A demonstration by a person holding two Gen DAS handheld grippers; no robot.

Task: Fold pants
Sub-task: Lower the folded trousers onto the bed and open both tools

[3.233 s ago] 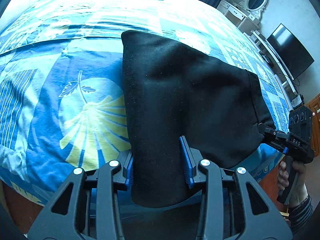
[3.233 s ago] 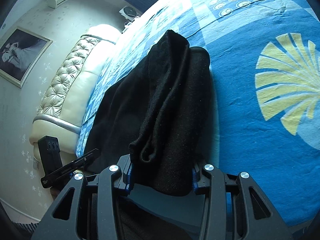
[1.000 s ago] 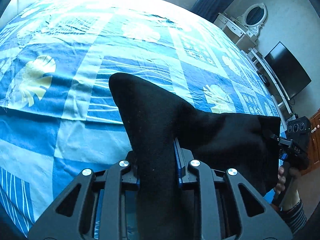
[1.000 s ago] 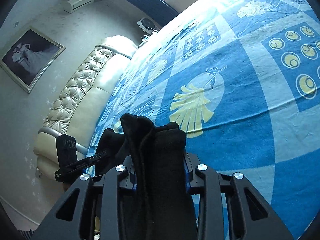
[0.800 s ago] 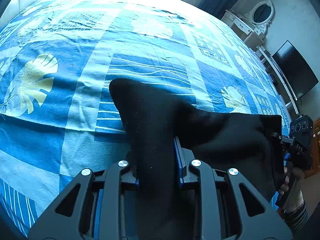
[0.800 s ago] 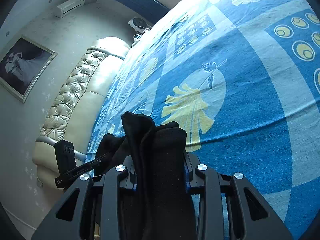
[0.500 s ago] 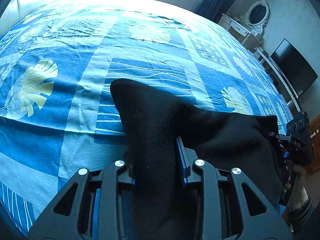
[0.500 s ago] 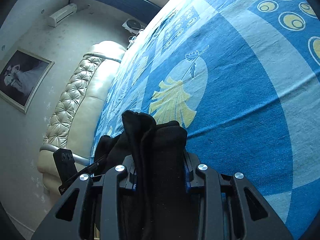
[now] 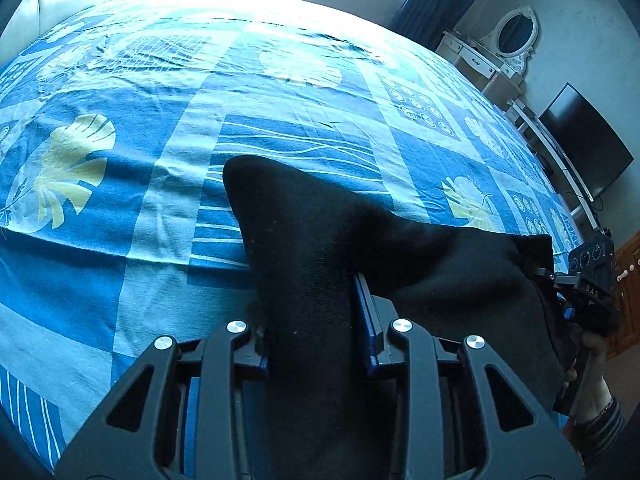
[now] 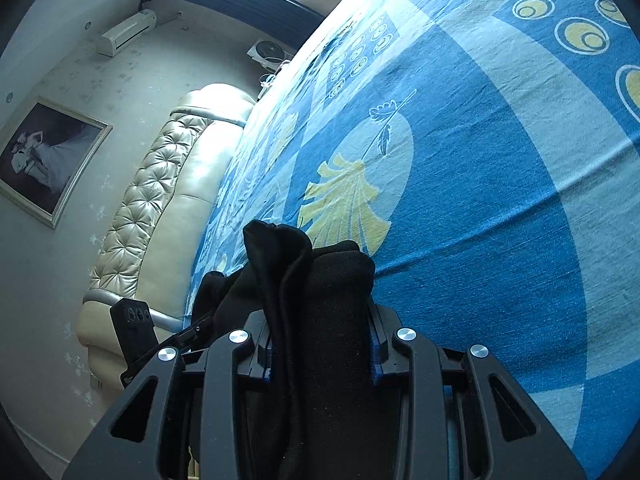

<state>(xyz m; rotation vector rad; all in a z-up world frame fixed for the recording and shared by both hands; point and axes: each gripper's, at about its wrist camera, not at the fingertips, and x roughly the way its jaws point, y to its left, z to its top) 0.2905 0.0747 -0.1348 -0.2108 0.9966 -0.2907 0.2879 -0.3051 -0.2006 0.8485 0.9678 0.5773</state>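
Observation:
The black pants point(image 9: 304, 248) are lifted above the blue patterned bed point(image 9: 120, 200), stretched between my two grippers. My left gripper point(image 9: 312, 320) is shut on one end of the pants, its blue pads pressed into the cloth. My right gripper point(image 10: 320, 344) is shut on the other end of the pants point(image 10: 320, 280), bunched in several layers. The right gripper also shows in the left wrist view point(image 9: 560, 280) at the far right, held in a hand. The left gripper shows in the right wrist view point(image 10: 188, 330) at the lower left.
The bed sheet point(image 10: 500, 160) spreads ahead of both grippers. A padded cream headboard point(image 10: 160, 200) lies on the left. A dresser with an oval mirror point(image 9: 516, 32) and a dark television point(image 9: 584, 144) stand along the right wall.
Both grippers closed on the pants and lifted them off the bed, carrying them forward over the sheet. In the last second they held the pants raised with little shift.

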